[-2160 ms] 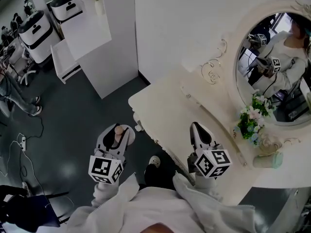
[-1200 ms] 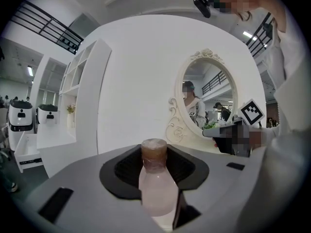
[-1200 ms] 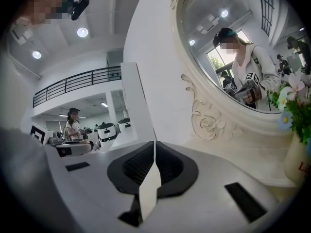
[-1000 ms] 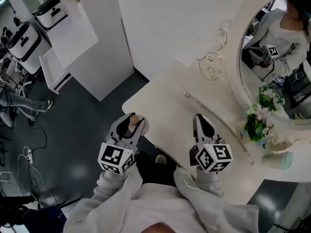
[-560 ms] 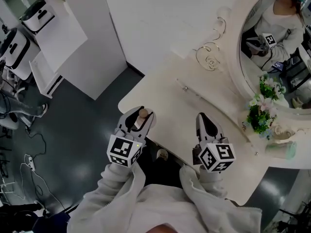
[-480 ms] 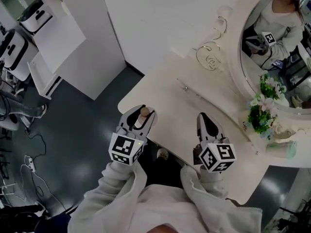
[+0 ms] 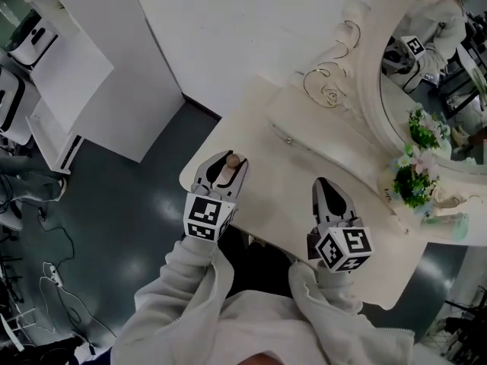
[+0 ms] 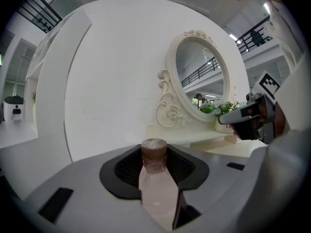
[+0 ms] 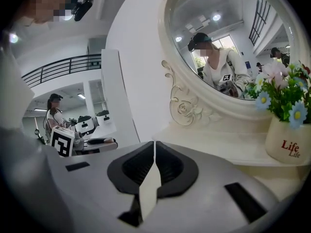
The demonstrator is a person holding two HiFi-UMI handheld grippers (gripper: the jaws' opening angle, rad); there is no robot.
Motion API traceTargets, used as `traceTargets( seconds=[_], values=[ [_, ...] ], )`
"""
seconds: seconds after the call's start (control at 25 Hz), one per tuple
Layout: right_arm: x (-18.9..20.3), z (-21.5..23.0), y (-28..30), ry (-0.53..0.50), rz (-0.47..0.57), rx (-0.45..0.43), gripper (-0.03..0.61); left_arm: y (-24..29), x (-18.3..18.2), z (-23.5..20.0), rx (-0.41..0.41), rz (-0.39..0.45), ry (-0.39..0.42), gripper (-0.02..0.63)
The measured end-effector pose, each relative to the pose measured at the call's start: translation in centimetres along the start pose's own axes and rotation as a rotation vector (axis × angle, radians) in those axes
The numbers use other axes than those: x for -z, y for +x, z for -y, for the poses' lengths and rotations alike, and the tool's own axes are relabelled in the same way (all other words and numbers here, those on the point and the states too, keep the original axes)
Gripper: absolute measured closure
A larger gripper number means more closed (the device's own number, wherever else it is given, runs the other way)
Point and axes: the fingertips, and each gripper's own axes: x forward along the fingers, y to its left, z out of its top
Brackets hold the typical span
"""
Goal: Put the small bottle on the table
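A small pale-pink bottle (image 8: 156, 191) with a brown cap stands upright between the pads of my left gripper (image 8: 155, 160), which is shut on it. In the head view that left gripper (image 7: 222, 166) holds the bottle (image 7: 234, 160) above the near left corner of the cream dressing table (image 7: 281, 169). Whether the bottle touches the tabletop I cannot tell. My right gripper (image 7: 327, 187) hovers over the table's front edge. Seen in its own view, the right gripper (image 9: 154, 155) is shut and empty.
A large oval mirror (image 7: 434, 59) with carved scrolls stands at the table's back. A white pot of flowers (image 7: 415, 177) and a pale green cup (image 7: 449, 223) sit at the far right. White cabinets (image 7: 68, 74) and dark floor (image 7: 114, 226) lie to the left.
My left gripper has carried the bottle from over the dark floor to above the table's left corner. The right gripper has stayed over the table's front.
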Motion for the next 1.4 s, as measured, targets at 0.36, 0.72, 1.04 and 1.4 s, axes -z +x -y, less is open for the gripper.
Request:
traceTargets(
  seconds=[0.36,0.72,1.04,1.4],
  values=[
    [0.6,1.1,0.8,0.036,-0.030,0.079,0.541,5.3,1.0,-2.8,0.025,0.007,0.053,0.462],
    [1.2,1.5,1.6,0.040,-0.068,0.129,0.541,9.7,2.1,-4.4,0.033,0.027,0.097,0.462],
    [1.6,1.8,2.3,0.046,-0.088,0.136,0.541,11.7,2.5,-4.4,0.032,0.054,0.100,0.462],
    [1.8,1.7,2.2,0.060,-0.092,0.110,0.541,12.1,2.9,-4.1,0.058,0.031,0.045,0.456]
  ],
)
